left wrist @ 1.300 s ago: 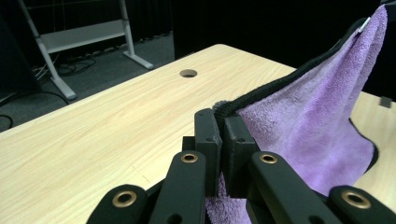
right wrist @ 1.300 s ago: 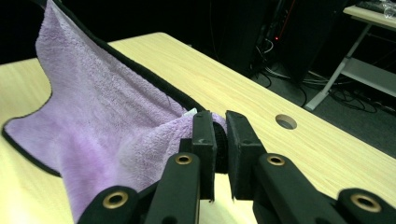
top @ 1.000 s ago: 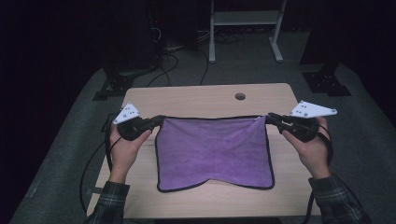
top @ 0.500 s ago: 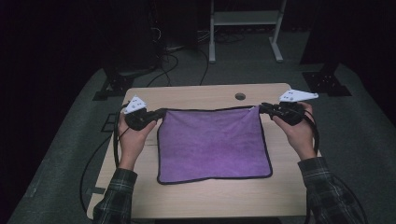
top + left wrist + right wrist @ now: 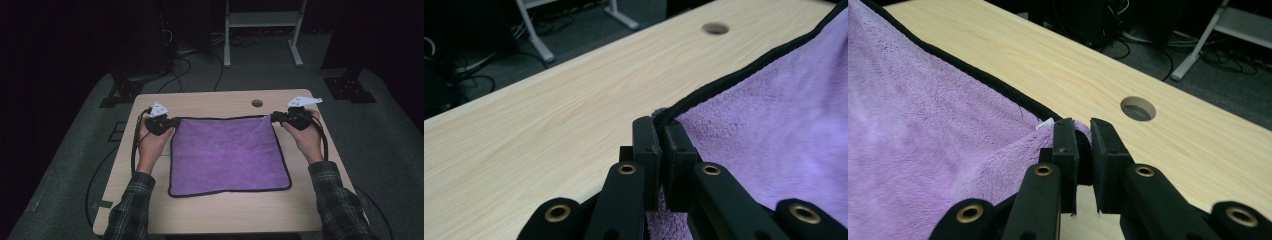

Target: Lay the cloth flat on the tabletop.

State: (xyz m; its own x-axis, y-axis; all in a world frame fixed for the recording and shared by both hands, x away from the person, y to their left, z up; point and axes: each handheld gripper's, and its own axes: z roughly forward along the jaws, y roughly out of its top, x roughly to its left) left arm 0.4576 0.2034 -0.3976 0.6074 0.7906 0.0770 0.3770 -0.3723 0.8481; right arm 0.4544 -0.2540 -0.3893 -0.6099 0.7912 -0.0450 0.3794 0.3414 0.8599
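Both grippers pinch far corners of the cloth (image 5: 227, 155): from above, the left gripper (image 5: 167, 122) and right gripper (image 5: 276, 118) sit low, forearms reaching forward along its sides. It lies flat, purple with black edging, mid-table (image 5: 210, 102). Left gripper view: jaws clamped on the hem. Right gripper view: jaws hold the corner beside a white tag (image 5: 1047, 123).

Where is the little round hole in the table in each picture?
High view: the round hole sits near the table's far edge, beyond the purple cloth.
Left gripper view: hole at the top, right of centre.
Right gripper view: hole just right of the jaws' tips.
Shared landmark: the cloth's black-trimmed far edge.
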